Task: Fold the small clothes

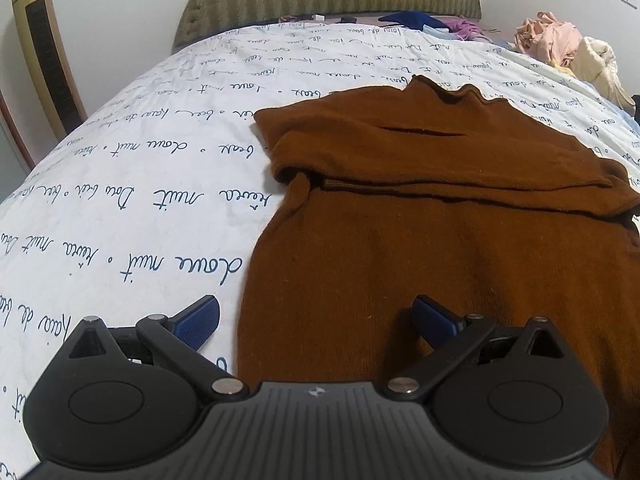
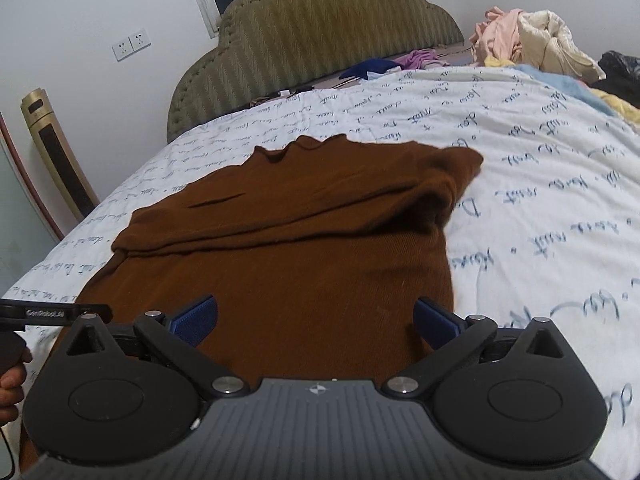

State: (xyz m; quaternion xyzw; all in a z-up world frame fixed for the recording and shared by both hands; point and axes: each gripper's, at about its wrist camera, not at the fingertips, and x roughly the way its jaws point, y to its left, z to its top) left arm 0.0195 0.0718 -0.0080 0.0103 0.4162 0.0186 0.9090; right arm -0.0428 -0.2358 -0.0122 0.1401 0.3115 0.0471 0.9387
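While poised above the near half of the rust-brown knitted sweater (image 2: 280, 248), both grippers hold nothing. Left gripper (image 1: 316, 320): jaws spread wide, one blue pad over the white script-printed bedsheet (image 1: 140, 184), the other over the knit, the garment's left edge between them. Right gripper (image 2: 316, 320): jaws likewise wide apart, both pads above the brown fabric near its right edge, gripping nothing.

Lying flat on the bed, collar toward the green padded headboard (image 2: 320, 32), with both sleeves already laid across the chest as a thick band. Sleeve step apparently finished; body fold apparently next. Probably calls for dropping to the near hem, which lies below both views, pinching a corner in each gripper, then carrying the hem up toward the collar evenly so the sleeve band stays put. Unfolded pile of pink and cream clothes (image 2: 532, 40) waiting at the far corner.
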